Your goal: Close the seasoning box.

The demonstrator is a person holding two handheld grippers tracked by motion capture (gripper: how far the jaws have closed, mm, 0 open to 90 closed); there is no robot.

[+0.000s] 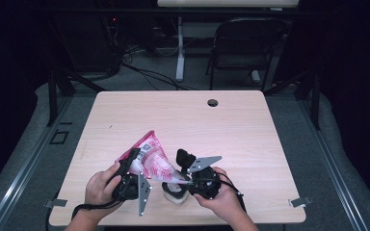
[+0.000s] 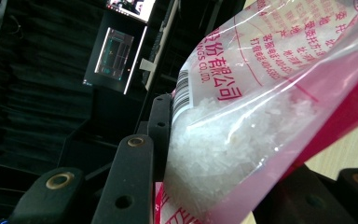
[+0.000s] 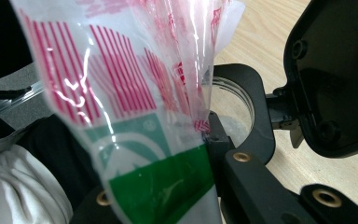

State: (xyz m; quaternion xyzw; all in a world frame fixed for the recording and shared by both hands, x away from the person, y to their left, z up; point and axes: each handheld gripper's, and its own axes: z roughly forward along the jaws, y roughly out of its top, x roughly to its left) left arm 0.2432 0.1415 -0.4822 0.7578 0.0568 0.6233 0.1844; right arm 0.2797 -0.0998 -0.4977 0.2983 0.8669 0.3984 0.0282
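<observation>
My left gripper was clamped on the sugar bag's raised fat end, my right gripper pinched its low corner, long axis sloping right-down toward the open-lidded container just beneath, nearest my right hand.

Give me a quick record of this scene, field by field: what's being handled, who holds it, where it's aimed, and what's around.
Work in hand: pouring white crystals from a bag into a jar
Bag: clear plastic, red and green print, tilted with its low corner toward the jar
Contents: white grains heaped at the left tongs' end
Left tongs: shut on the bag
Right tongs: pinching the bag's low corner
Jar: clear, black rim, flip lid open
Table: light wood, grommet hole at the far edge
</observation>
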